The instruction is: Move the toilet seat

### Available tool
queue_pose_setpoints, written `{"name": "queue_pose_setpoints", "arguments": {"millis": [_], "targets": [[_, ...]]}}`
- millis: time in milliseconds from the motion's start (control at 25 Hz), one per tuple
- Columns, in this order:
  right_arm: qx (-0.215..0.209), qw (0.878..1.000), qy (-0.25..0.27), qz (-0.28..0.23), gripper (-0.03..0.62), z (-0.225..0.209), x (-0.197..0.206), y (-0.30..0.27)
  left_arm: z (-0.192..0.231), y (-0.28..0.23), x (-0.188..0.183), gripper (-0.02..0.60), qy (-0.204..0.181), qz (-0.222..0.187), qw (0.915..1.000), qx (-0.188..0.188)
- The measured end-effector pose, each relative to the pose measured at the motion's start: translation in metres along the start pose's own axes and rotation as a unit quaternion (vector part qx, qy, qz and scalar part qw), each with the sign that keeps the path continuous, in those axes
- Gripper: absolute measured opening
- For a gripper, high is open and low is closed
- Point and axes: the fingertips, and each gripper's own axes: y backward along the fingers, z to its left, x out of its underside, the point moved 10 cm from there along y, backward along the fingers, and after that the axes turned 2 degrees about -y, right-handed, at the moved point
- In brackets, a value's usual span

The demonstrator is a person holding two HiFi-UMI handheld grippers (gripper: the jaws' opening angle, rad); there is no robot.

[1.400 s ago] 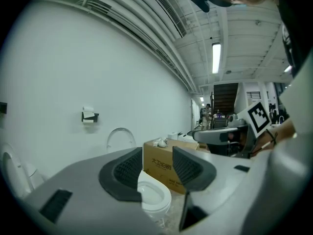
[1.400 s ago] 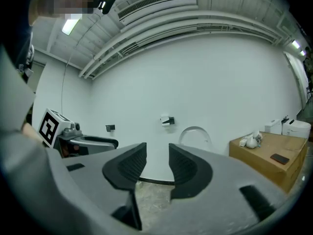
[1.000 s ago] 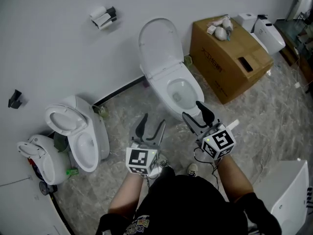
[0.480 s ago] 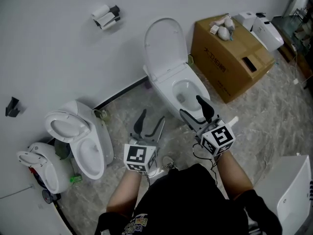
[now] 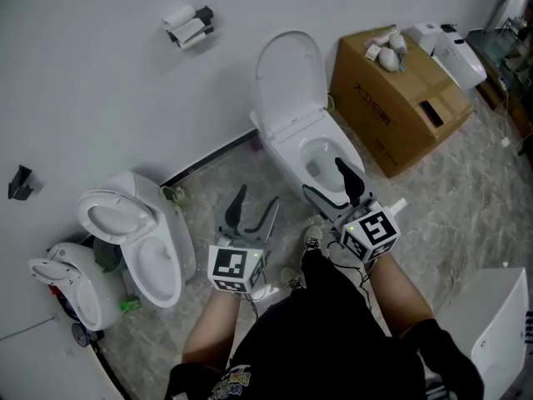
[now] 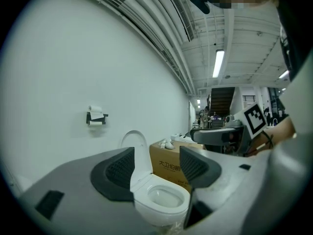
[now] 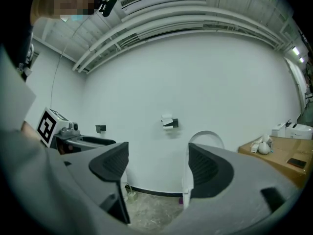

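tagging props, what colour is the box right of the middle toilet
The box is brown cardboard with dark print on its side; the head view shows it best.

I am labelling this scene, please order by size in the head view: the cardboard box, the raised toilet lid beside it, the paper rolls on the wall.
Largest: cardboard box.
Next: raised toilet lid.
Smallest: paper rolls, by far.
None look alike.

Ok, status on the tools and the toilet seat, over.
Left tool open, empty; right tool jaws opening, empty. Toilet seat raised, untouched. Cardboard box beside it, not blocking.
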Motion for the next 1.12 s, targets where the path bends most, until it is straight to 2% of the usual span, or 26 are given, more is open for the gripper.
{"name": "queue_pose_setpoints", "arguments": {"millis": [400, 800, 1120], "targets": [[0.005, 1.000, -0.021, 0.002, 0.390, -0.037, 0.006, -0.049, 0.032, -0.050, 0.003, 0.264, 0.007, 0.010, 0.9999, 0.007], [0.011, 0.999, -0.044, 0.003, 0.390, -0.113, -0.002, -0.125, 0.073, -0.149, -0.008, 0.265, 0.008, 0.023, 0.9995, 0.018], [0.005, 0.999, -0.032, -0.003, 0.390, -0.178, -0.023, -0.179, 0.103, -0.233, -0.027, 0.264, 0.008, 0.008, 0.9998, 0.013]]}}
